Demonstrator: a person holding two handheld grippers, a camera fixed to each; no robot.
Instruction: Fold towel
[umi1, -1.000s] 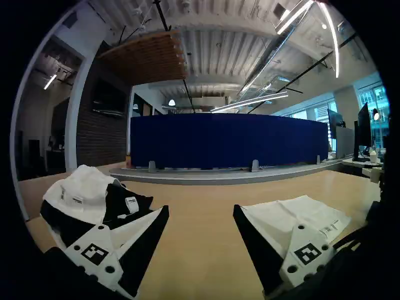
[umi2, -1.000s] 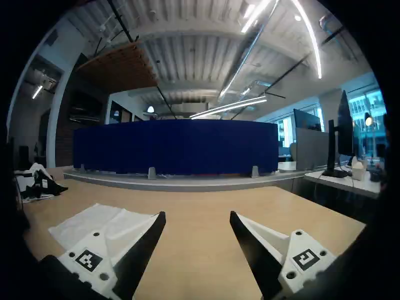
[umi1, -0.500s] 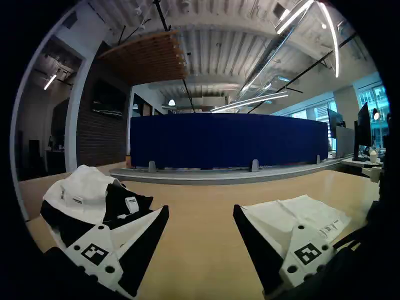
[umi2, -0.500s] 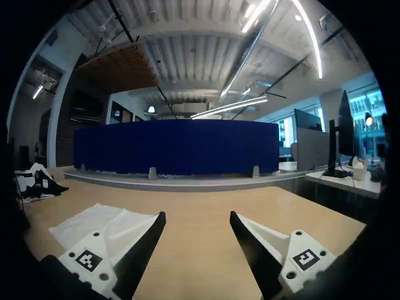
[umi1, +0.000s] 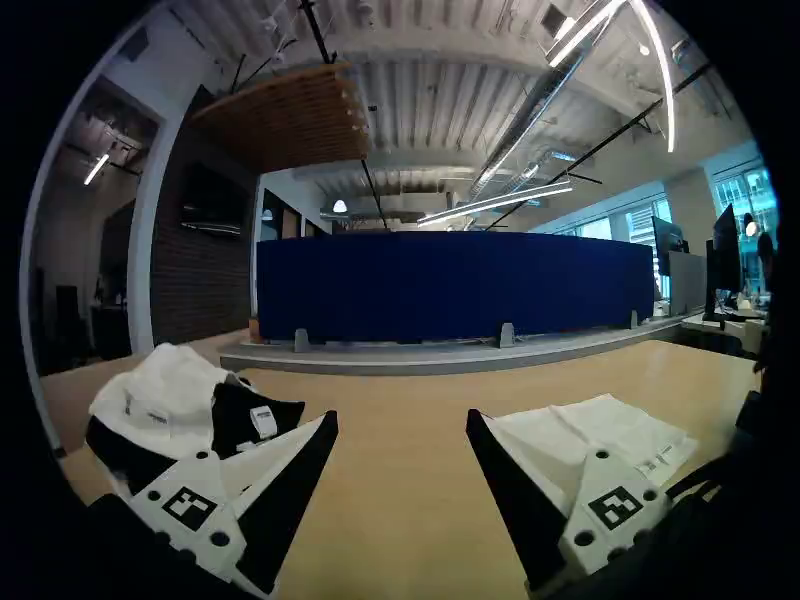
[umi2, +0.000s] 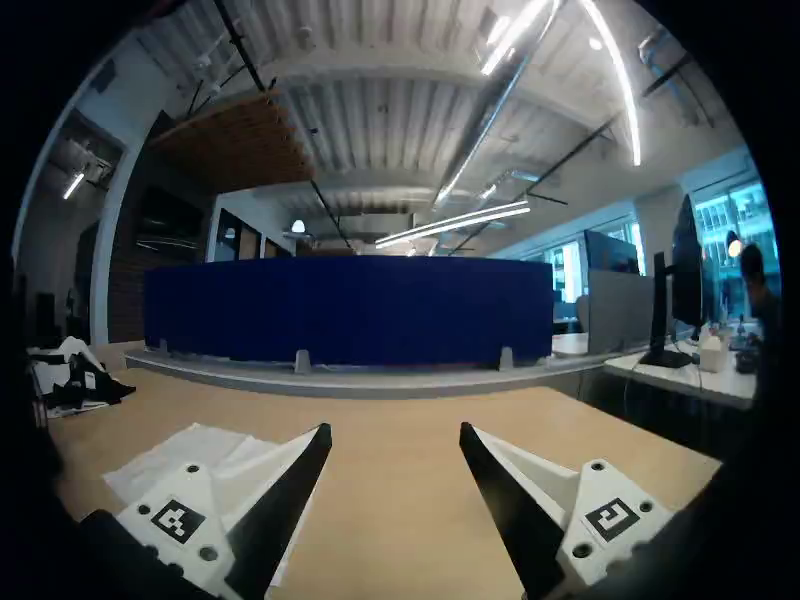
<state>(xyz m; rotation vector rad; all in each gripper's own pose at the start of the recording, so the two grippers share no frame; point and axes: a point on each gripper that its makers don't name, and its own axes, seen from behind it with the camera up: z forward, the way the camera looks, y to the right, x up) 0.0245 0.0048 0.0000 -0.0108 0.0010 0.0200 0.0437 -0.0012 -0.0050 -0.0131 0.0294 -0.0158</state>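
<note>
The left white-and-black two-finger tool (umi1: 400, 415) was held roughly level, pointing forward, its fingers (umi1: 250, 480) spread wide apart with nothing gripped between them. The right white-and-black two-finger tool (umi2: 395, 428) sat in the same pose, level and forward-facing, its fingers (umi2: 545, 500) likewise parted and holding nothing.

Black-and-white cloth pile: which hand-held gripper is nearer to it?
Left. The pile lies just past the left hand-held gripper, on its left side; from the right hand-held gripper it sits far off to the left, beyond the flat towel.
</note>
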